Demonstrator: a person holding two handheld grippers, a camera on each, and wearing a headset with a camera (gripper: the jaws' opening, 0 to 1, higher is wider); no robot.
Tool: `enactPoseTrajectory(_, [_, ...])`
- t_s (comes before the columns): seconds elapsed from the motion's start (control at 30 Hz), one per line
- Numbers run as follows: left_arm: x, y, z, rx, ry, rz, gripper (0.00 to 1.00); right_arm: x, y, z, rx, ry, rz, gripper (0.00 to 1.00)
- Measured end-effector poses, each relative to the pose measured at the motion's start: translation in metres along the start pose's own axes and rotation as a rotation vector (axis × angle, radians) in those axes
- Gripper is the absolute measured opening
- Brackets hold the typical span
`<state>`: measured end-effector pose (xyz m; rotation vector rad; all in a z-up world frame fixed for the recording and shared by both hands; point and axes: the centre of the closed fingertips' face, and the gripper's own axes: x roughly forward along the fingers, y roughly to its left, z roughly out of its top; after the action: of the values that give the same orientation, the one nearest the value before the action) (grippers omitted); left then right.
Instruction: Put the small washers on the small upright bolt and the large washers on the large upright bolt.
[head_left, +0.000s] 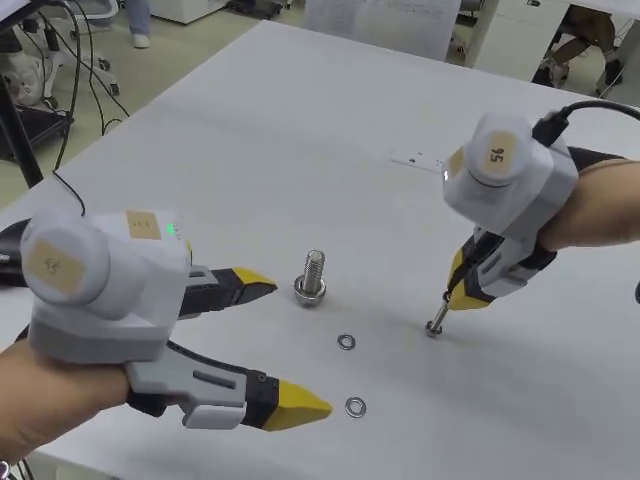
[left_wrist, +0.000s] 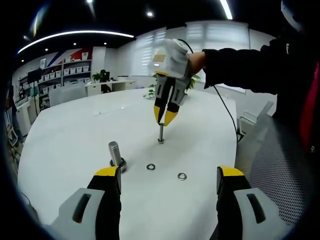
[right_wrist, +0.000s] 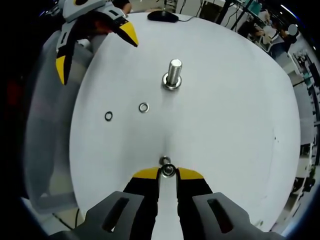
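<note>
The large upright bolt (head_left: 312, 275) (left_wrist: 115, 155) (right_wrist: 173, 75) stands mid-table on a wide base. To its right stands the thin small bolt (head_left: 437, 320) (left_wrist: 161, 134) (right_wrist: 165, 161). My right gripper (head_left: 465, 292) (left_wrist: 164, 117) (right_wrist: 168, 174) points down just above the small bolt's top, its jaws shut on a small washer (right_wrist: 168, 171). Two loose washers (head_left: 346, 342) (head_left: 355, 406) lie flat in front of the large bolt, also seen from the grippers (left_wrist: 150, 166) (left_wrist: 182, 176) (right_wrist: 144, 107) (right_wrist: 108, 116). My left gripper (head_left: 285, 345) (left_wrist: 170, 180) (right_wrist: 95, 55) hovers open near them, holding nothing.
The white table (head_left: 250, 150) stretches far back, with a small label (head_left: 415, 158) lying behind the right gripper. Its near edge runs just below the left gripper. Cables and chair bases (head_left: 60, 70) sit on the floor to the left.
</note>
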<state>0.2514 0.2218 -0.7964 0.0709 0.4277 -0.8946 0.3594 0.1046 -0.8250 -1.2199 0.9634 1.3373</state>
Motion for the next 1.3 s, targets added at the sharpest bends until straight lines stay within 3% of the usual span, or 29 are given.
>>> enactPoseTrajectory(1.3, [-0.002, -0.003, -0.004, -0.004, 0.018, -0.004, 0.78, 0.042, 0.004, -0.006, 0.036, -0.002, 0.021, 0.14])
